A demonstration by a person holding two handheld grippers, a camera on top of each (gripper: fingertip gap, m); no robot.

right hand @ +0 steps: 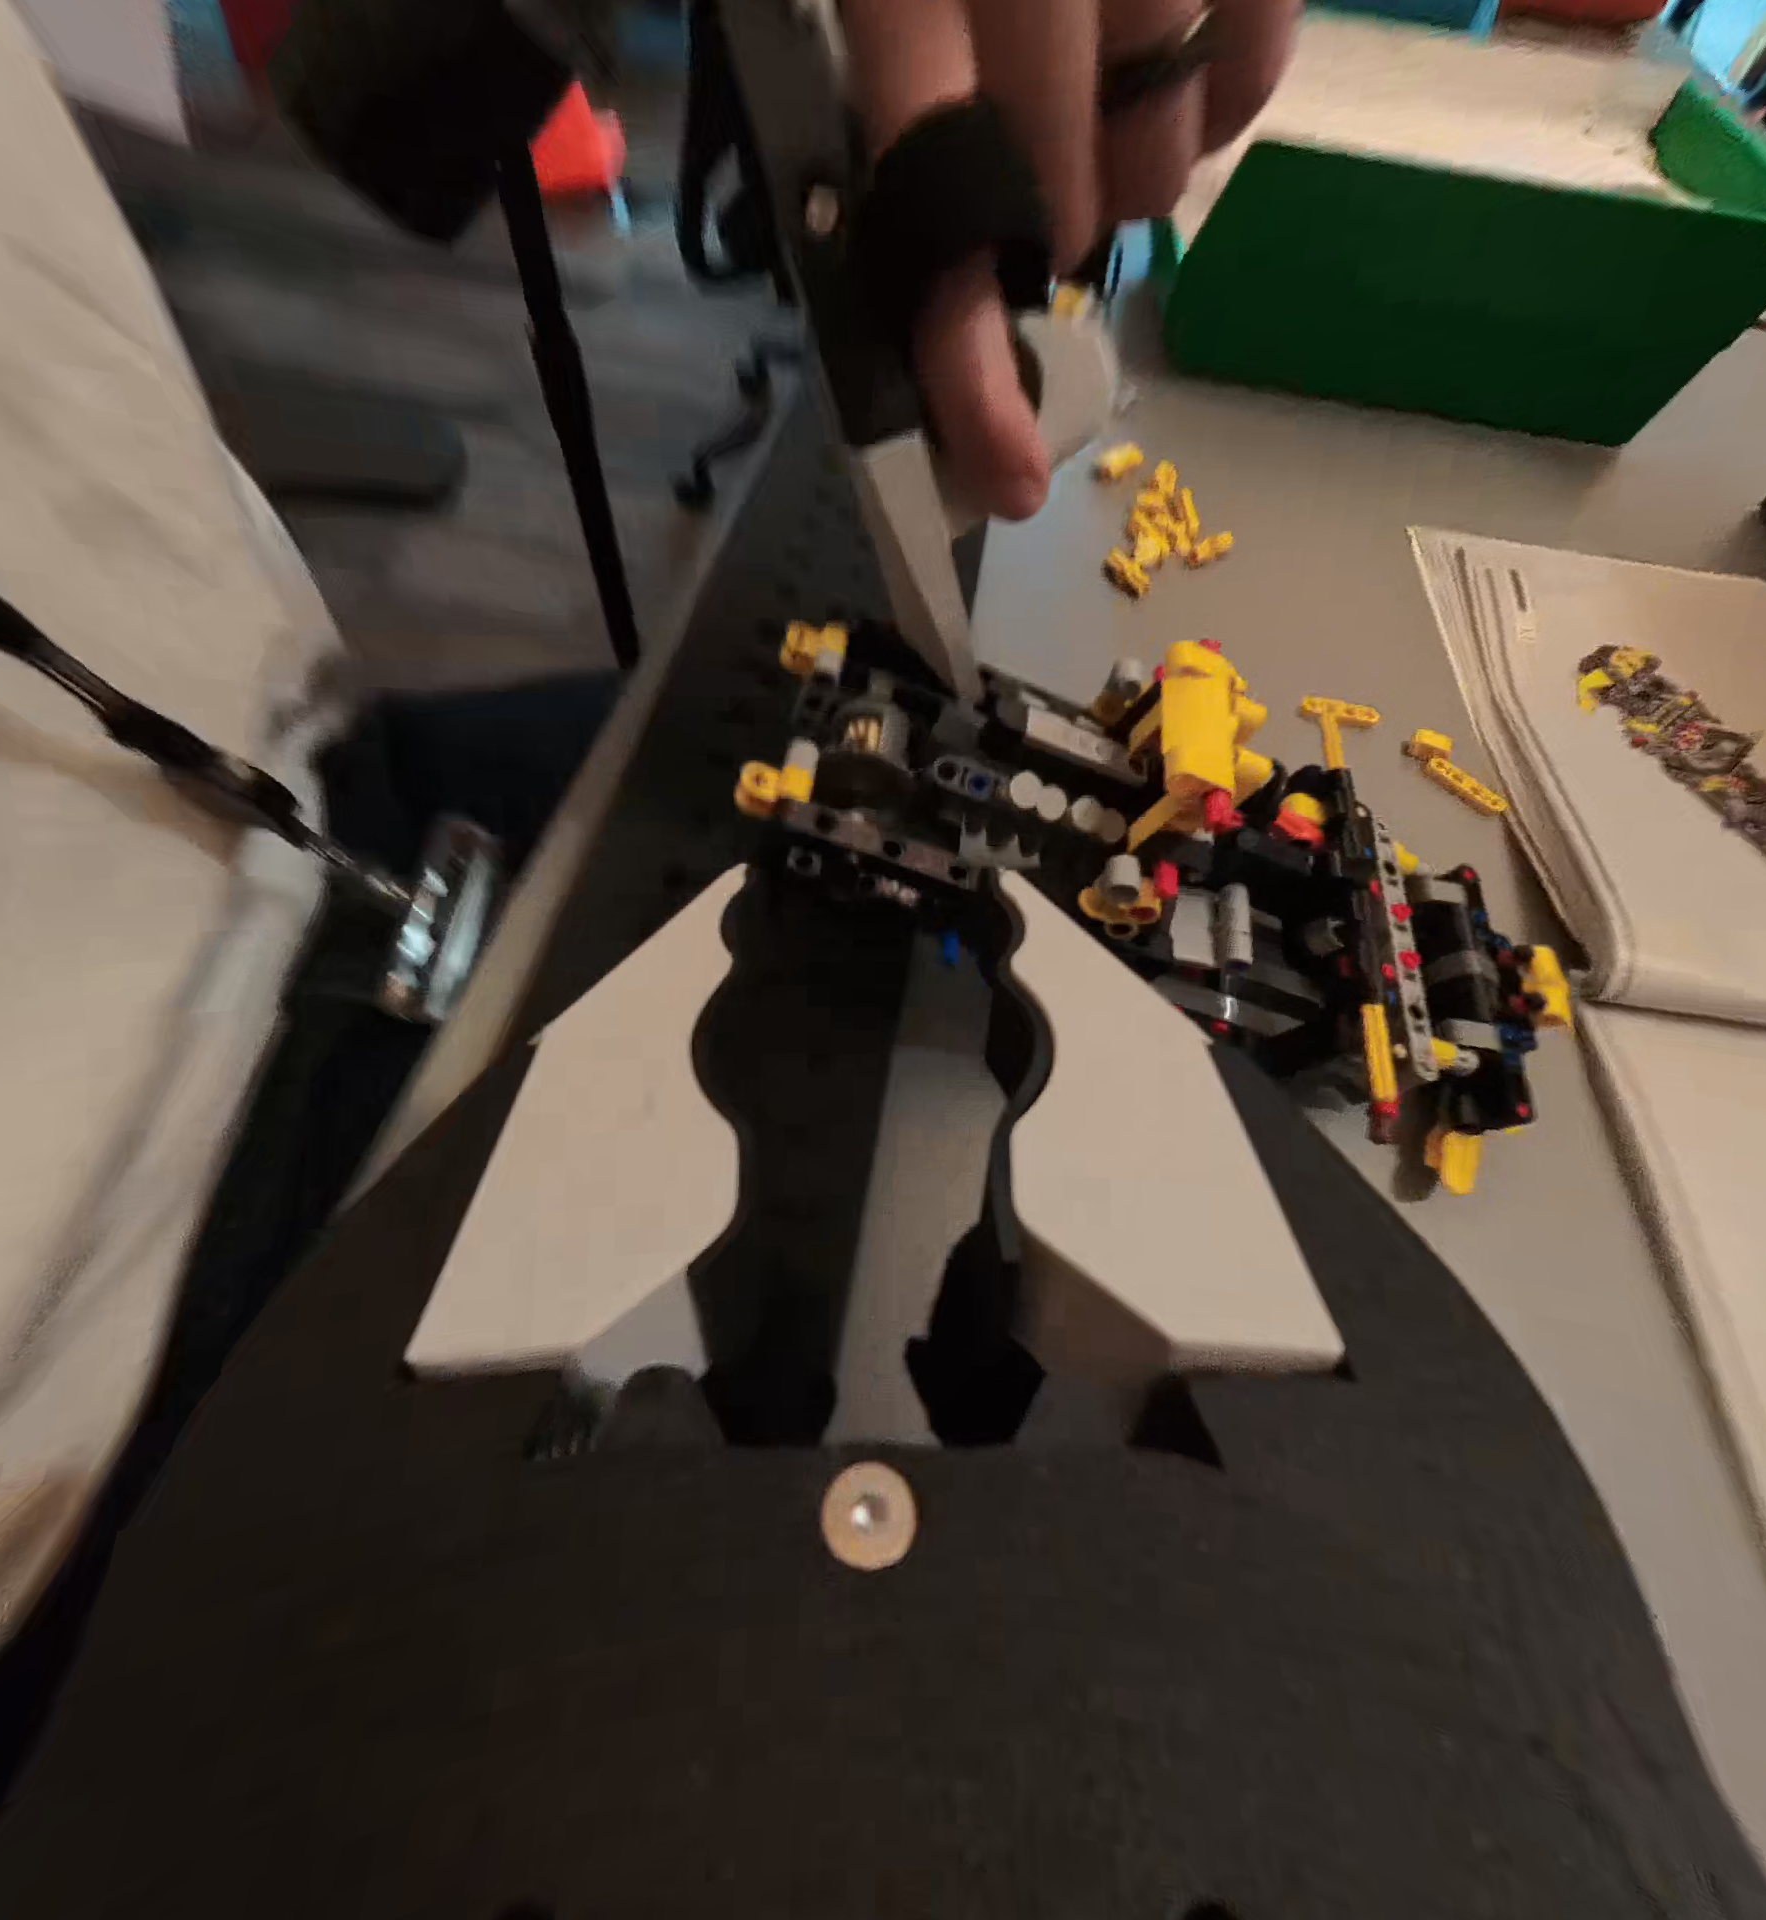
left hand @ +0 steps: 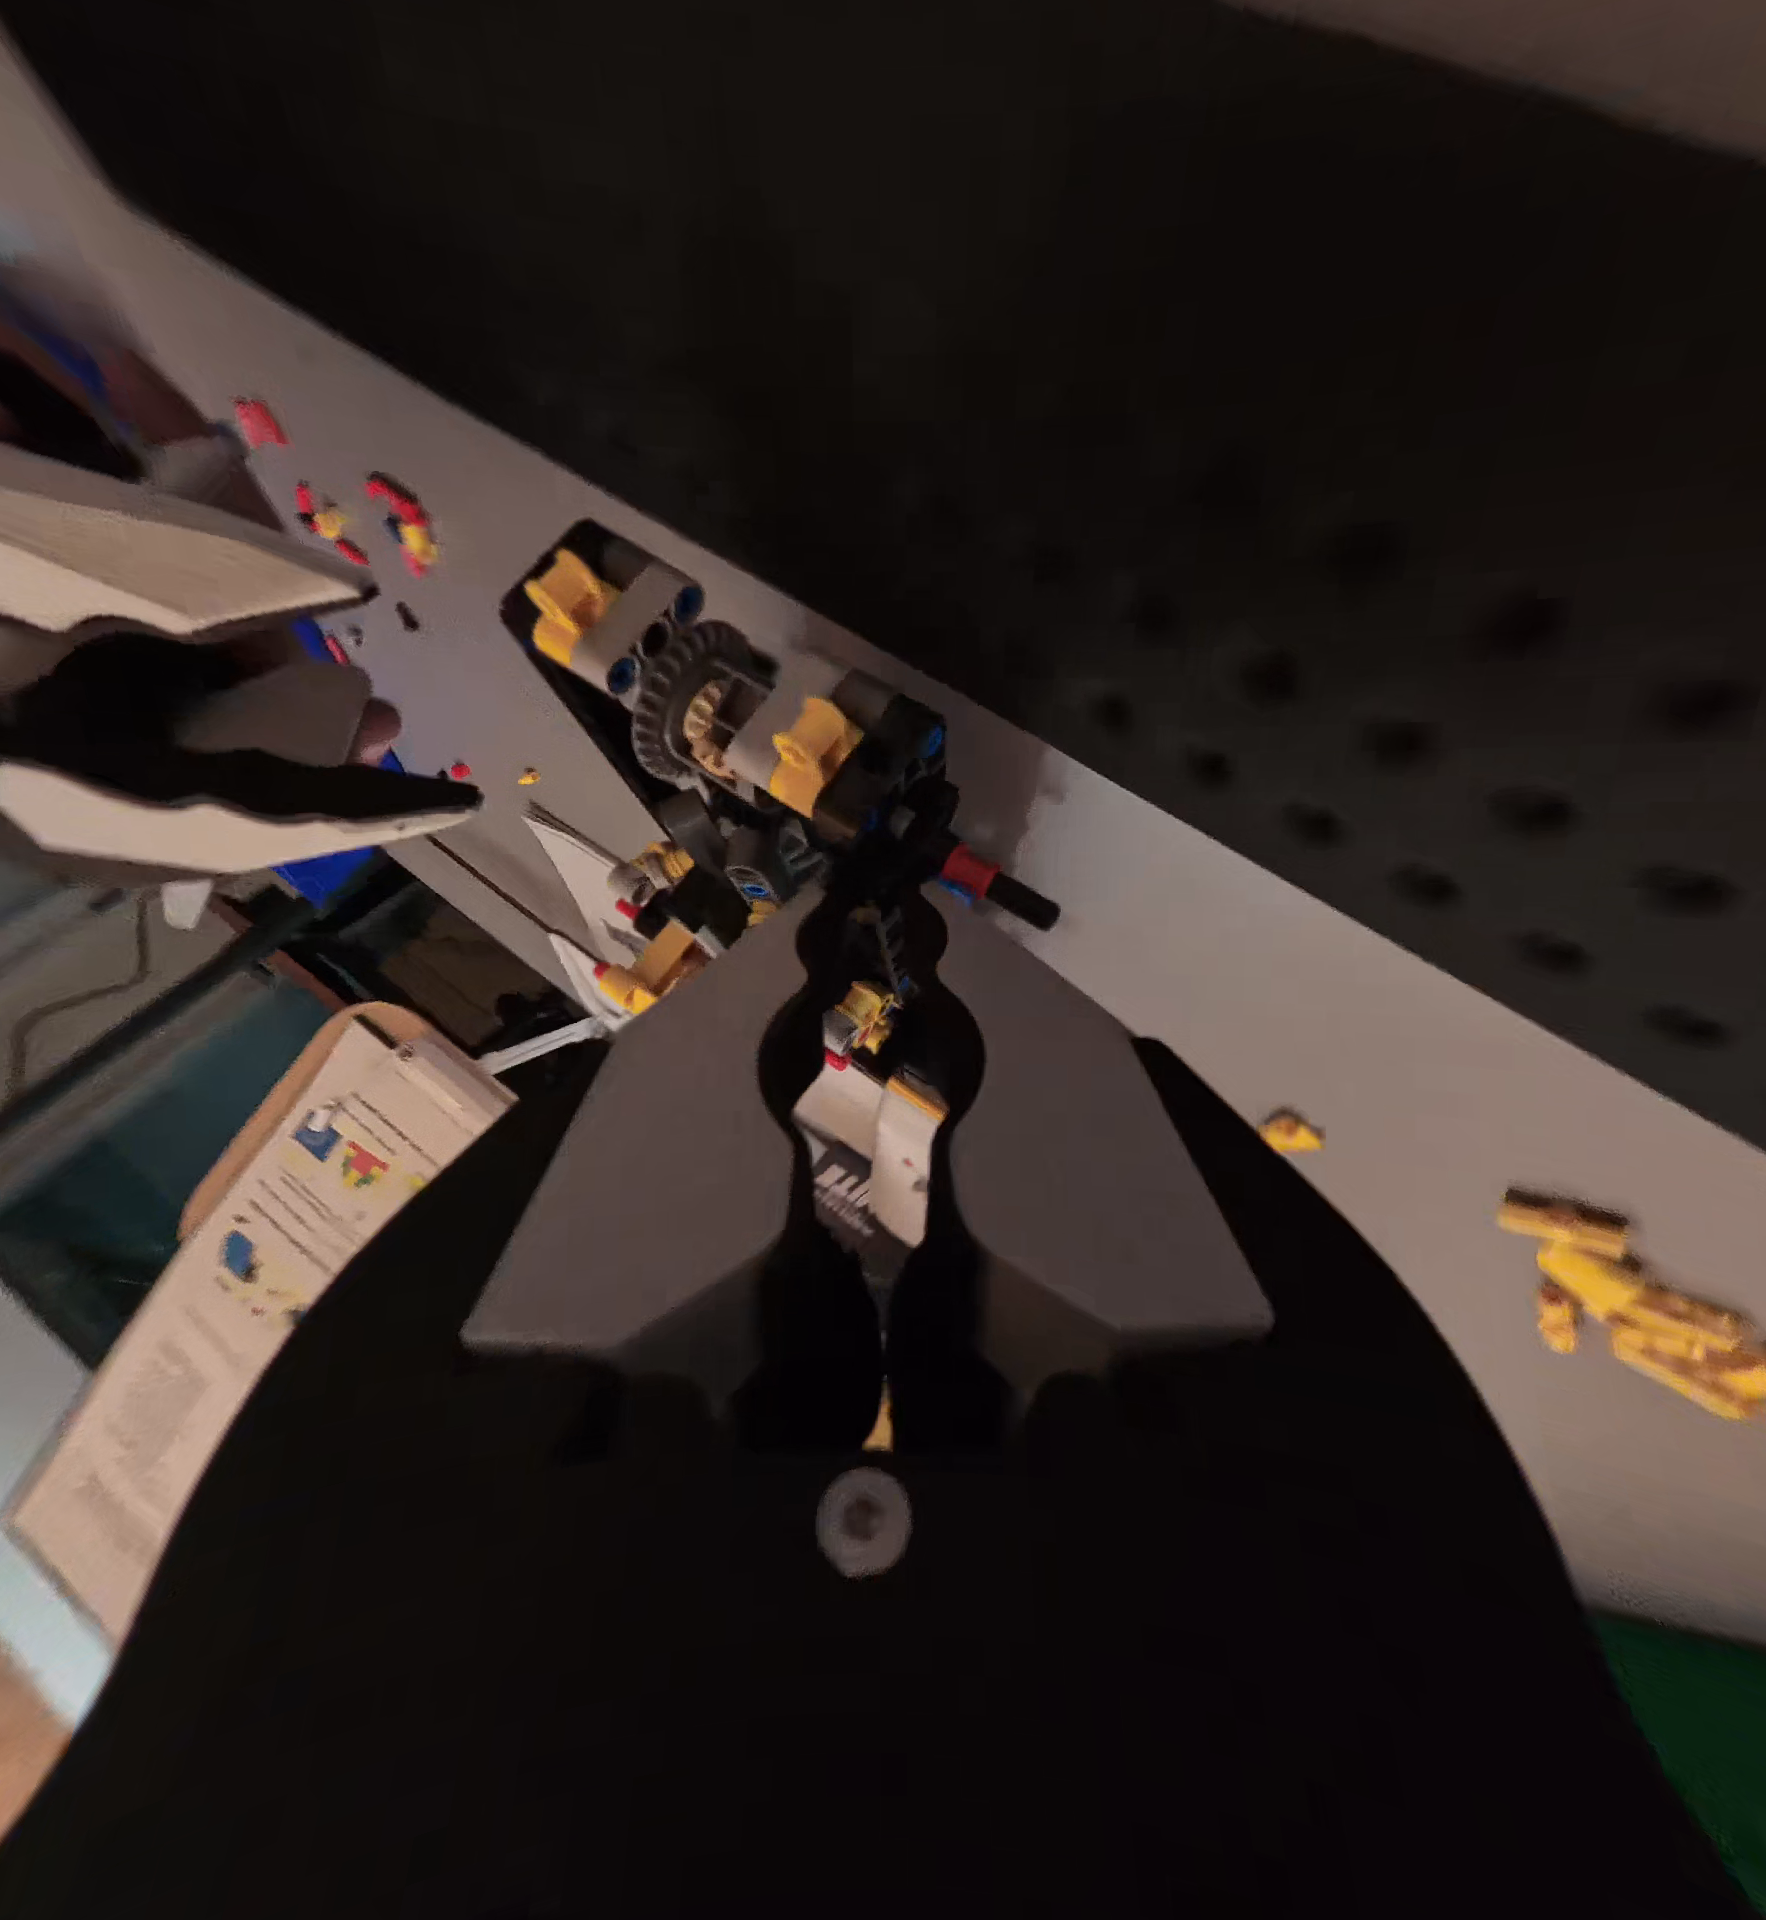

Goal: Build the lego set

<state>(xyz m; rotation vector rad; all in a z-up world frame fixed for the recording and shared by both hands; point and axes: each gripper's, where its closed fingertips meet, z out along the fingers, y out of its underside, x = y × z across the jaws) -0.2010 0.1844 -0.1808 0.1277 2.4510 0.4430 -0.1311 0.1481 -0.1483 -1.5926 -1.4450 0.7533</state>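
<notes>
Nearest us in the left wrist view, the left gripper had its jaws nearly closed on the black end of the lego model — gears and yellow parts reached beyond the tips. The right gripper stood with jaws apart, holding nothing, its tips just short of the model's near edge. Beyond the model sat a green box; we could not tell its contents. Loose yellow pieces lay between model and box, an open instruction booklet just beside the model.
</notes>
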